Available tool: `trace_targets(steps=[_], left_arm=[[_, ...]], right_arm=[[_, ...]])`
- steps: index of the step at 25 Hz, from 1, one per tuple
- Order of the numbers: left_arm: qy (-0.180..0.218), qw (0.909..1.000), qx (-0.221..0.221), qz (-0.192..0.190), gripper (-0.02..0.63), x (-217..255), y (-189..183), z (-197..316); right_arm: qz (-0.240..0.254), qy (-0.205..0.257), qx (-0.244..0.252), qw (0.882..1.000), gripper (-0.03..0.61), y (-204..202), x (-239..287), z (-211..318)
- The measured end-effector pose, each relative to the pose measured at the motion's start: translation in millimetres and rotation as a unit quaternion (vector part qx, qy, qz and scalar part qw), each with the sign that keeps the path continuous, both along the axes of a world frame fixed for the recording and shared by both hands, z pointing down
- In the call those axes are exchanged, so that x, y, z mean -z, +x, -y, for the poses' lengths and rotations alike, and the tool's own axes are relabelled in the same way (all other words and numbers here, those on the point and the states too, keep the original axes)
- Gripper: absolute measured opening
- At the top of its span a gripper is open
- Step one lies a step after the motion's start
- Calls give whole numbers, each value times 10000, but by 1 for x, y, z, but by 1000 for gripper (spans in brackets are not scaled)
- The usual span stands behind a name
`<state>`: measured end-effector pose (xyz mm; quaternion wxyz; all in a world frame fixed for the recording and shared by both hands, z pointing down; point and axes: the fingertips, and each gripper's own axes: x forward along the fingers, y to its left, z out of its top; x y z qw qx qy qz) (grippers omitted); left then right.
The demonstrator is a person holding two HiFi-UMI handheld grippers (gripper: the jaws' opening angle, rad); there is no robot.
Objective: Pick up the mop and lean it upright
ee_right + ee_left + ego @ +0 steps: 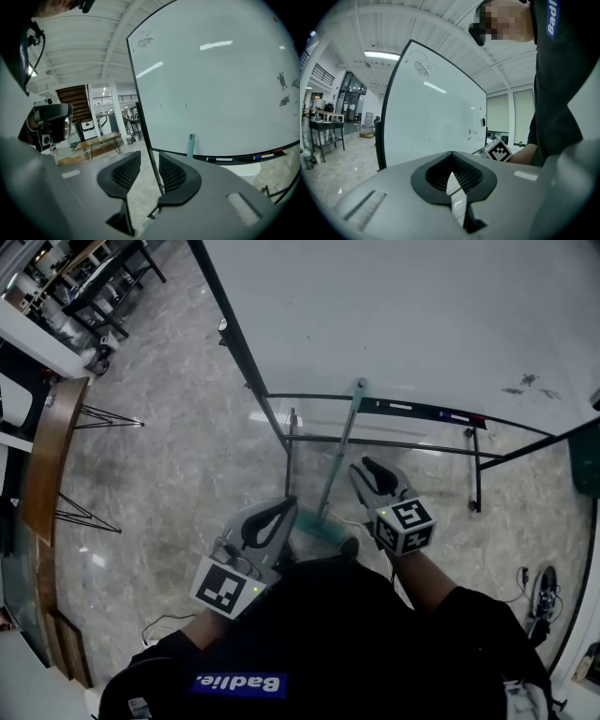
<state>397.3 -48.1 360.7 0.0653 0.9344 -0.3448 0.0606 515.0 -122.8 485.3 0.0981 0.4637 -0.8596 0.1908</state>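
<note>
The mop stands upright, its teal handle (342, 451) leaning with its tip on the whiteboard's tray (412, 409) and its teal head (323, 529) on the floor by my feet. The handle's tip (191, 145) also shows in the right gripper view, resting against the board. My right gripper (367, 465) is just right of the handle, apart from it. Its jaws (150, 161) stand open with nothing between them. My left gripper (289, 504) hangs left of the mop head, and in the left gripper view it (452, 154) is shut and empty.
The whiteboard (403, 315) on its black stand (475, 474) fills the far side, with markers (459, 416) on its tray. A wooden table (47, 456) runs along the left and dark tables (94, 277) stand far back. Cables (539, 587) lie at the right.
</note>
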Motion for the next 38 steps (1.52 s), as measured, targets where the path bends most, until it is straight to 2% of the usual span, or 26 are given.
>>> trace_targets(steps=[5, 15, 38], left_arm=[[-12, 9999, 117, 16, 20, -2, -7, 0], [11, 9996, 264, 82, 20, -3, -18, 6], [-103, 9996, 247, 27, 20, -9, -16, 16]], right_arm=[[-197, -191, -55, 9996, 152, 6, -23, 20], [-403, -455, -205, 9979, 163, 13, -56, 49], [-652, -1386, -492, 9870, 184, 29, -140, 106]])
